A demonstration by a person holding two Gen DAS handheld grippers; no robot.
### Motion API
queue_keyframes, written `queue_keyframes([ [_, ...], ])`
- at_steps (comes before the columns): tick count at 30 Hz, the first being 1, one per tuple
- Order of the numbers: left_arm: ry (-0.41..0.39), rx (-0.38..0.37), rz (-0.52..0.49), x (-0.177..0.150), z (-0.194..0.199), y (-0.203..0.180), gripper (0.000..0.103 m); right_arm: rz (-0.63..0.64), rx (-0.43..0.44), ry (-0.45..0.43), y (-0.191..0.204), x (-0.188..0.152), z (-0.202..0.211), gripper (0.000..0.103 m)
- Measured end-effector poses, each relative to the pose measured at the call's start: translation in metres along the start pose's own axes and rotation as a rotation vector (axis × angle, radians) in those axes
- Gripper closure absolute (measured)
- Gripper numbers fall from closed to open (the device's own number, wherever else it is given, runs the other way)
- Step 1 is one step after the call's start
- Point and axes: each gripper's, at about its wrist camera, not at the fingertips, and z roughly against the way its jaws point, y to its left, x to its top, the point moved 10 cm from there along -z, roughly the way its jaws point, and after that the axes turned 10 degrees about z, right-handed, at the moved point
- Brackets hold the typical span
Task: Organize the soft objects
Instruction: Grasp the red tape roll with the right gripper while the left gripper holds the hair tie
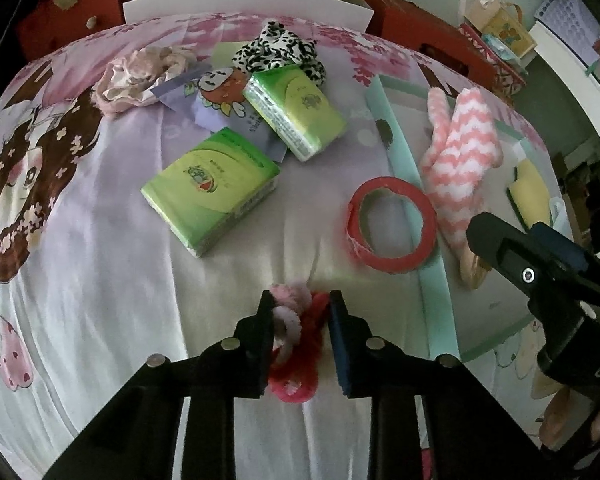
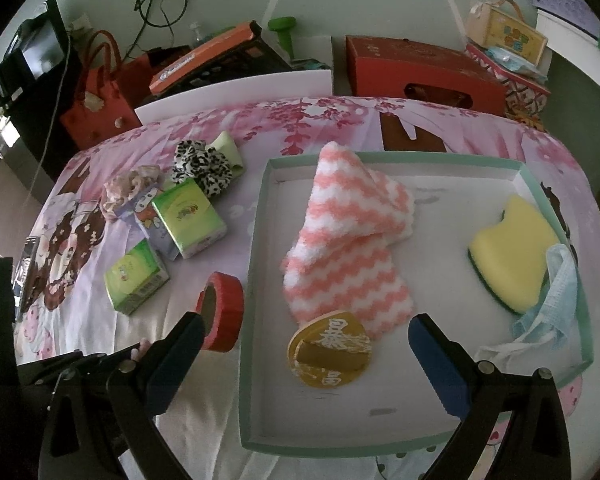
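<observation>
Left gripper (image 1: 300,300) clamped on fuzzy hair ties (image 1: 296,328), lifted over bedsheet (image 1: 112,264) | right gripper (image 2: 306,336) spread wide, empty | step judged: transfer to tray (image 2: 252,280); release required inside rim | tray ahead of right fingers holds striped cloth (image 2: 348,248), sponge (image 2: 512,256), mask (image 2: 556,304), gold badge (image 2: 330,350).

Open bedsheet (image 1: 100,280) ahead-left; blocked ahead-right by red tape roll (image 1: 392,226) against tray rim (image 1: 436,300); tray floor (image 2: 340,412) clear near (front corner only).

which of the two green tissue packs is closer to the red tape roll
The lower green tissue pack, lying alone nearer the red tape roll; the other leans on the purple packet.
</observation>
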Motion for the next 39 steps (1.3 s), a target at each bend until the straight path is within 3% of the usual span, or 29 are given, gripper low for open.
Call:
queue_keyframes([
  [25,-0.079,-0.021,0.109,0.027,0.032,0.037,0.08,0.072,-0.002,-0.047,0.017,0.008,0.004,0.004],
  [35,-0.104,-0.007,0.164,0.034,0.04,0.059,0.08,0.146,0.002,-0.058,0.034,0.01,0.002,0.02],
  [39,-0.109,-0.004,0.176,0.036,0.043,0.066,0.08,0.191,-0.001,-0.061,0.046,0.012,-0.001,0.034],
])
